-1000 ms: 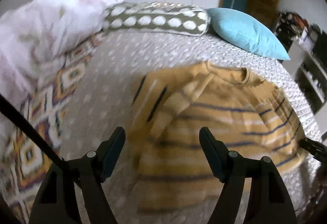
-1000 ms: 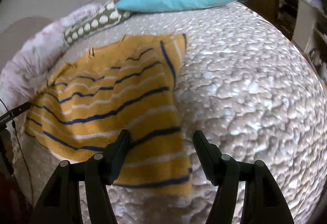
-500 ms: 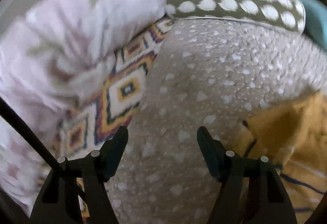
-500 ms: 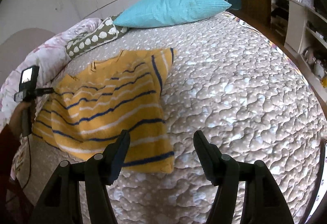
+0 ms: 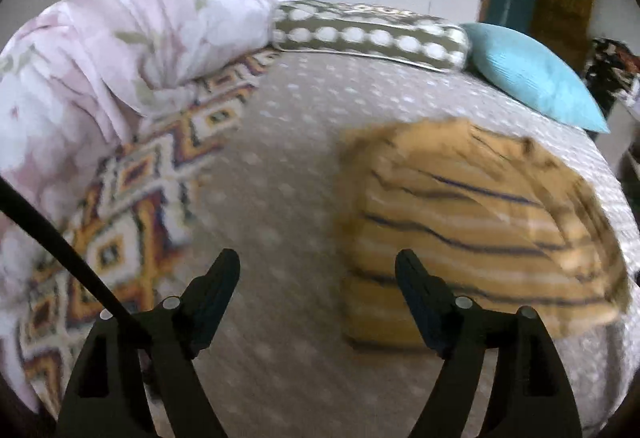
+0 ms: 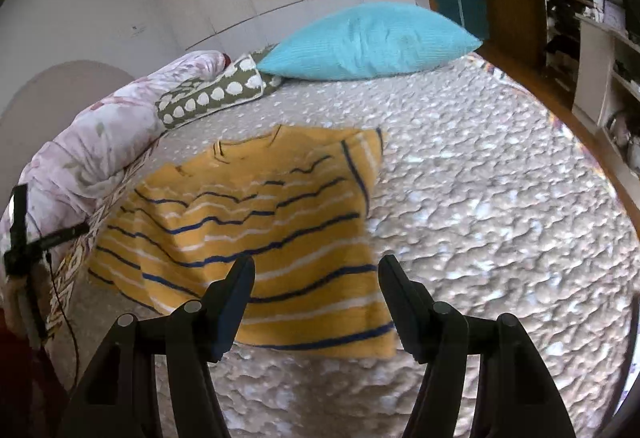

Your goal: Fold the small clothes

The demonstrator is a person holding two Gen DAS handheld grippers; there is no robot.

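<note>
A small yellow sweater (image 6: pixel 256 222) with navy and white stripes lies on the grey quilted bed (image 6: pixel 480 206), both sleeves folded in over the body. In the left wrist view the sweater (image 5: pixel 472 222) is blurred, ahead and to the right. My left gripper (image 5: pixel 318 270) is open and empty, above bare bed to the sweater's left. My right gripper (image 6: pixel 316 278) is open and empty, raised above the sweater's near hem. The left gripper also shows at the left edge of the right wrist view (image 6: pixel 24 238).
A turquoise pillow (image 6: pixel 368 42) and a green white-dotted pillow (image 6: pixel 212 94) lie at the head of the bed. A pink floral duvet (image 5: pixel 120 50) and a patterned blanket (image 5: pixel 132 206) lie along the left. Shelves (image 6: pixel 600 50) stand at the right.
Both grippers have lifted back from the sweater. The left wrist view swung left toward the duvet, then back right, so the sweater shows again.
</note>
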